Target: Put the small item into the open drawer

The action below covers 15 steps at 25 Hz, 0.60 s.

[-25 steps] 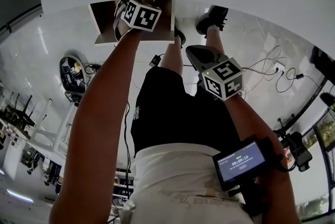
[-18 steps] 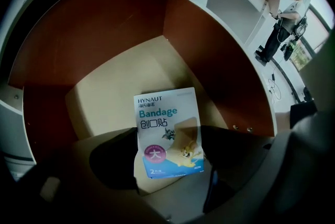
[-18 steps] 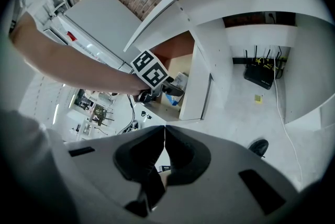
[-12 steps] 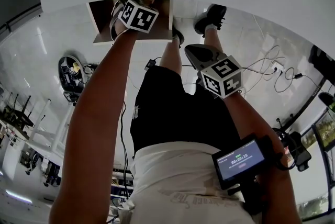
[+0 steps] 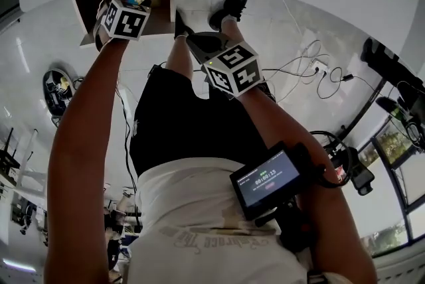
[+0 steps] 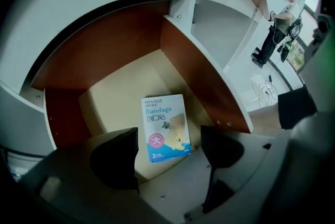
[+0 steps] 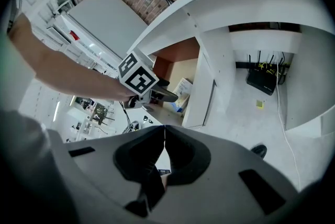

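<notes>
Box in the drawer: it lies face up on the pale floor, nearer the right-hand brown wall than the left, and nothing grips it; your left gripper hangs above it with the fingers wide apart, one to each side of the box in its own view, and as far as I can tell neither touches it; your right gripper is held back by your body, fingers pressed together on nothing. By my reading the placing is done, so the risk lies in the way out; lift slantwise and a finger may catch a corner of the box and drag or flip it; swing right and you may knock the brown wall and jolt the drawer. The box reads "HYNAUT" and "Bandage", with Chinese characters beneath, a "大" in a pink disc and a "2" near the lower edge; the rest is too small. The screen on your right arm shows a timer I cannot read surely.
</notes>
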{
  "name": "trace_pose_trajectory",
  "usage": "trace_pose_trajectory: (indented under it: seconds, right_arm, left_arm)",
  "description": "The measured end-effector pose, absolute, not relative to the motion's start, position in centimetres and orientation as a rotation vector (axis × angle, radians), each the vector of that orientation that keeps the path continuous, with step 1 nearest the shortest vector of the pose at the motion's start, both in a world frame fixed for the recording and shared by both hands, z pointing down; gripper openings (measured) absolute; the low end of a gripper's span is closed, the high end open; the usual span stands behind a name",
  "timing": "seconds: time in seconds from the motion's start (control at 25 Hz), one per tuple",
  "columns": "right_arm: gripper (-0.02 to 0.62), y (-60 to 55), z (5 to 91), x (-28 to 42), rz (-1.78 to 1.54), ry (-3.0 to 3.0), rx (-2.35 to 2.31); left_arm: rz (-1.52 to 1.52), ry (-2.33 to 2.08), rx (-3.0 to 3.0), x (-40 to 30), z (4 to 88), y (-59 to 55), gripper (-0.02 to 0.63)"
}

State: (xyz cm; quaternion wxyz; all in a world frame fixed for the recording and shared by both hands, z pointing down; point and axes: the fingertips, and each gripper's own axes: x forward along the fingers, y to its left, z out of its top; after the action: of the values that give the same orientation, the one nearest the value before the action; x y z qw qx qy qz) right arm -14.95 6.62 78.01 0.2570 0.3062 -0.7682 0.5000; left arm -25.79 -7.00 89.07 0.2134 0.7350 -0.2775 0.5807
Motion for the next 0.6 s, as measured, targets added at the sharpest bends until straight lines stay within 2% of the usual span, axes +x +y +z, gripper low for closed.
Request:
trace_pose_trajectory:
  seconds: [0.6]
  right_arm:
    - [0.006,4.7,74.2,-14.6,1.276,-2.092,0.792]
  left_arm:
    - [1.505,-0.855,2.025,-27.0,82.3,-4.3,0.217]
